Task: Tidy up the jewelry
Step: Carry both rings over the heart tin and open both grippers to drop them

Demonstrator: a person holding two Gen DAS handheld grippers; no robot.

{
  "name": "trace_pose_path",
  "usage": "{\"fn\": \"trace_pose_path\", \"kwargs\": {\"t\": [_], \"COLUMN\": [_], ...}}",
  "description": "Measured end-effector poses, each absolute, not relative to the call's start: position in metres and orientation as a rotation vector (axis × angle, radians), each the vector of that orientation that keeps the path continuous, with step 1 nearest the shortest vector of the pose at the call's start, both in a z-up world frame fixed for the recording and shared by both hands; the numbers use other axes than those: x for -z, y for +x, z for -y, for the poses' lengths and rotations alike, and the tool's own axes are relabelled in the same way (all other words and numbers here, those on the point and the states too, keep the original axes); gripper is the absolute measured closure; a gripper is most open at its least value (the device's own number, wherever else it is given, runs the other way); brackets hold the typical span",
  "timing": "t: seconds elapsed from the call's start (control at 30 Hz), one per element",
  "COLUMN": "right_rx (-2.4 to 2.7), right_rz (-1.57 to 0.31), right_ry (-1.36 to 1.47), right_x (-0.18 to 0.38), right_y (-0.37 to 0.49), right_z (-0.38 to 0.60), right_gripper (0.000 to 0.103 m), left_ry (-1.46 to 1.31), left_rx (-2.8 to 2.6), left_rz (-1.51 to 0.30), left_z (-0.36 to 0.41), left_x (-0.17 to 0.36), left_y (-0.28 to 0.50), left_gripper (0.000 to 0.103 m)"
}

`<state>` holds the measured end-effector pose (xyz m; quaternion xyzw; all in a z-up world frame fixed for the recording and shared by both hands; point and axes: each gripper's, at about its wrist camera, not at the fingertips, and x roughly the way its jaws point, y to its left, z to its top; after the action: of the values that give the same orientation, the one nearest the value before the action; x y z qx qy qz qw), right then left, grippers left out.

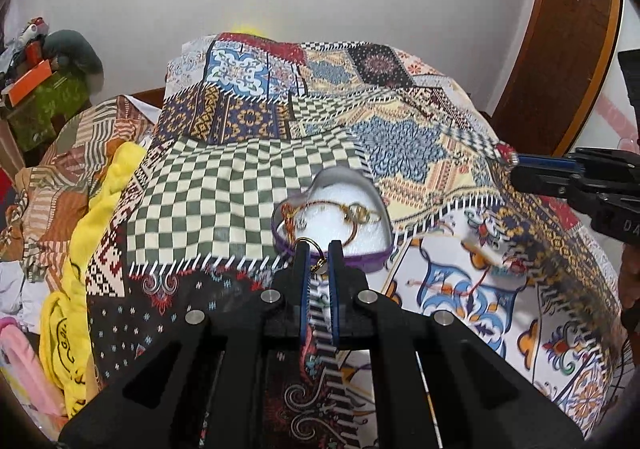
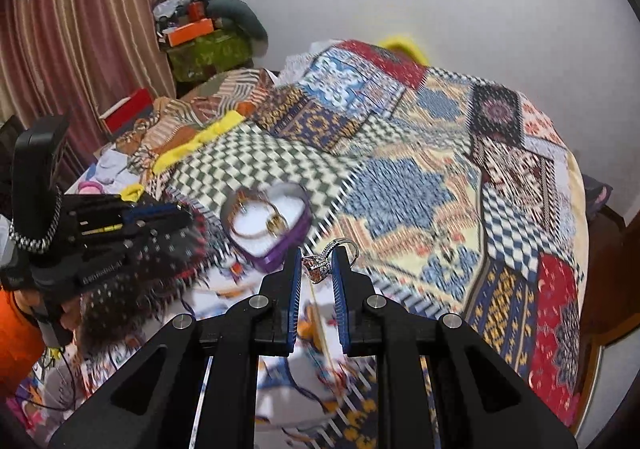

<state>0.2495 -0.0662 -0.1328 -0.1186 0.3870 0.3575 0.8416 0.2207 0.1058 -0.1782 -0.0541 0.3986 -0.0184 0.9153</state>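
Observation:
A heart-shaped purple box (image 1: 362, 261) with white lining sits on the patchwork bedspread and holds gold bangles (image 1: 352, 209); it also shows in the right wrist view (image 2: 280, 245). My left gripper (image 1: 319, 253) is shut on a small gold ring with a pendant (image 1: 318, 263) at the box's near rim. My right gripper (image 2: 316, 263) is shut on a silver ring with a pink stone (image 2: 320, 265), just right of the box. In the left view the right gripper (image 1: 516, 165) is at the far right. In the right view the left gripper (image 2: 176, 213) is left of the box.
The patchwork bedspread (image 1: 256, 177) covers the bed. Yellow cloth (image 1: 96, 217) and bunched clothes lie along the left. A green box with an orange one (image 1: 36, 97) stands in the far left corner. A wooden headboard (image 1: 560, 49) rises at right.

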Motion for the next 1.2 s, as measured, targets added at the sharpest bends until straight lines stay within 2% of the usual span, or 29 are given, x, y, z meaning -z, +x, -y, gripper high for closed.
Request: {"fn": "trace_pose_path", "kwargs": {"t": [0.57,1.2], "right_rx": [-0.805,-0.847], "right_rz": [-0.894,-1.058], "right_ry": [-0.231,-0.289], "right_x": [0.149,0.191], "right_y": [0.292,0.312], "right_z": [0.014,-0.034], "right_gripper": [0.089,0.089], "left_ry": [-0.181,-0.189], "left_rx": [0.049,0.124], "left_rz": [-0.817,-0.902], "left_z": [-0.125,-0.12], "left_x": [0.185,0.216], "left_y": [0.255,0.278], "left_gripper": [0.096,0.096]}}
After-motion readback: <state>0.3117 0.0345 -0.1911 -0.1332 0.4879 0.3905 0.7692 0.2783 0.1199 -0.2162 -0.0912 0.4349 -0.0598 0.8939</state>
